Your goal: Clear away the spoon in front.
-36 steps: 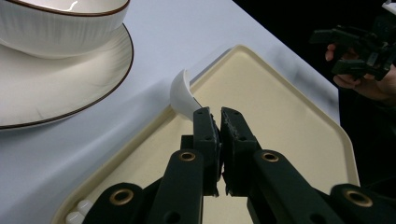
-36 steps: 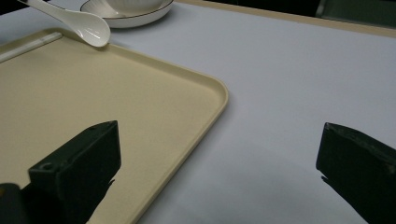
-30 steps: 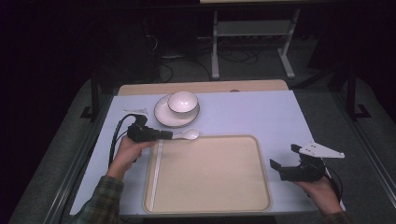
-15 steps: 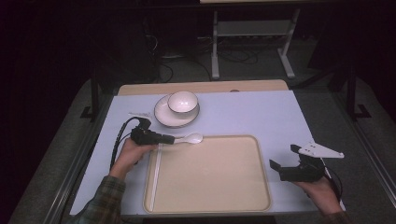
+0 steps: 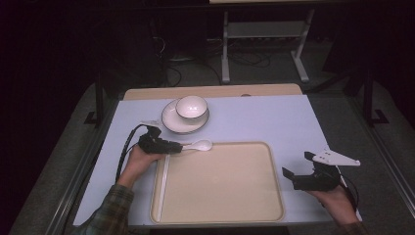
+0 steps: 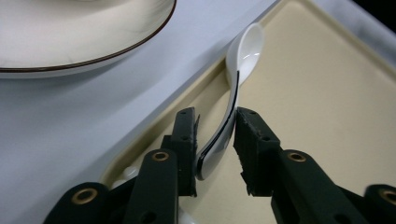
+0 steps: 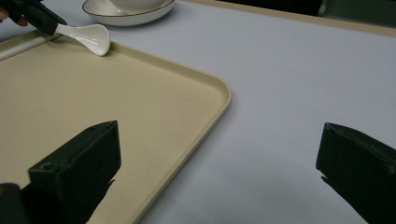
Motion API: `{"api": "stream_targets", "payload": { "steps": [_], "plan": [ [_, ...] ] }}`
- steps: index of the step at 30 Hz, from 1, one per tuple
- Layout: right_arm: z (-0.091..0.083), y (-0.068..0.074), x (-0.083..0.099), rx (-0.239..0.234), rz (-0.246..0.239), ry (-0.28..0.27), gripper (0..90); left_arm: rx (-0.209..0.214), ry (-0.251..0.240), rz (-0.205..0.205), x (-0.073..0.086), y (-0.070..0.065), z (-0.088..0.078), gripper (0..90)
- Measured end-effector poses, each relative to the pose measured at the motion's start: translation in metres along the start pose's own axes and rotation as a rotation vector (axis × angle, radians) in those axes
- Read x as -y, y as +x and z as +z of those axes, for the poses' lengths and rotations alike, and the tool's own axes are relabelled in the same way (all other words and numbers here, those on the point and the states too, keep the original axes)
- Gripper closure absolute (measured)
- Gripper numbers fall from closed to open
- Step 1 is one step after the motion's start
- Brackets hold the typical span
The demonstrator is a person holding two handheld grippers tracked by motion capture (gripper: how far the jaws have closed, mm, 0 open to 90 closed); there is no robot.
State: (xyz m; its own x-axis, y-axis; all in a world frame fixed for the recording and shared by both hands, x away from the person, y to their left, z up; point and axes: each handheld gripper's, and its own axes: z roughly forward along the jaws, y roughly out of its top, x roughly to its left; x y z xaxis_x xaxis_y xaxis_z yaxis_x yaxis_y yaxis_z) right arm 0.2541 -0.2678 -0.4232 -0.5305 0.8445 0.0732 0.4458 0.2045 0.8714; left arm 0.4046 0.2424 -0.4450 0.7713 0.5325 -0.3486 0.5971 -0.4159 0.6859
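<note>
Left gripper (image 5: 171, 147) is sitting at the tray's (image 5: 274, 196) ten o'clock corner, pointing toward three o'clock, with the white spoon (image 5: 198, 145) lying between its jaws. Its jaws have just been opening: in the left gripper view the spoon's handle (image 6: 223, 135) is leaning against the left pad while a gap is showing at the right pad, so nothing is being squeezed. The spoon's bowl is resting on the tray's far rim, pointing toward three o'clock. Toward twelve o'clock from the spoon, a white bowl (image 5: 191, 106) is sitting on a saucer (image 5: 171, 122) on the pale blue table (image 5: 254, 117), near the tray but apart from it.

Right gripper (image 5: 306, 178) is hovering just past the tray's three o'clock edge with its jaws spread wide and nothing between them; the right gripper view is showing the tray's corner (image 7: 219, 93) and bare tabletop in the gap.
</note>
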Motion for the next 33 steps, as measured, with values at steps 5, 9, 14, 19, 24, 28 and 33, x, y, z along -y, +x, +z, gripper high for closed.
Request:
{"api": "stream_targets", "payload": {
  "steps": [5, 9, 14, 19, 24, 28, 33],
  "plan": [
    [0.0, 0.0, 0.0, -0.002, 0.0, -0.001, 0.0, -0.035, 0.022, 0.027, 0.0, -0.001, 0.003, 65.0],
    [-0.001, 0.001, 0.0, -0.006, 0.0, -0.009, 0.0, -0.057, 0.02, 0.03, 0.001, 0.0, 0.003, 60.8],
    [-0.001, 0.0, 0.0, -0.008, 0.002, -0.01, 0.0, -0.077, -0.005, 0.024, -0.001, 0.0, -0.002, 56.5],
    [0.0, 0.001, 0.0, -0.009, -0.001, -0.008, 0.0, -0.072, -0.054, 0.051, -0.008, -0.008, -0.01, 66.3],
    [0.0, 0.001, -0.001, -0.007, 0.002, -0.006, 0.0, -0.061, -0.066, 0.076, -0.02, -0.016, -0.006, 84.6],
    [0.0, 0.001, -0.001, -0.008, 0.003, -0.008, 0.0, -0.053, -0.051, 0.095, -0.032, -0.024, 0.004, 89.9],
    [0.0, 0.0, -0.001, -0.005, 0.006, -0.012, 0.0, -0.051, -0.021, 0.117, -0.045, -0.035, 0.026, 89.9]
  ]
}}
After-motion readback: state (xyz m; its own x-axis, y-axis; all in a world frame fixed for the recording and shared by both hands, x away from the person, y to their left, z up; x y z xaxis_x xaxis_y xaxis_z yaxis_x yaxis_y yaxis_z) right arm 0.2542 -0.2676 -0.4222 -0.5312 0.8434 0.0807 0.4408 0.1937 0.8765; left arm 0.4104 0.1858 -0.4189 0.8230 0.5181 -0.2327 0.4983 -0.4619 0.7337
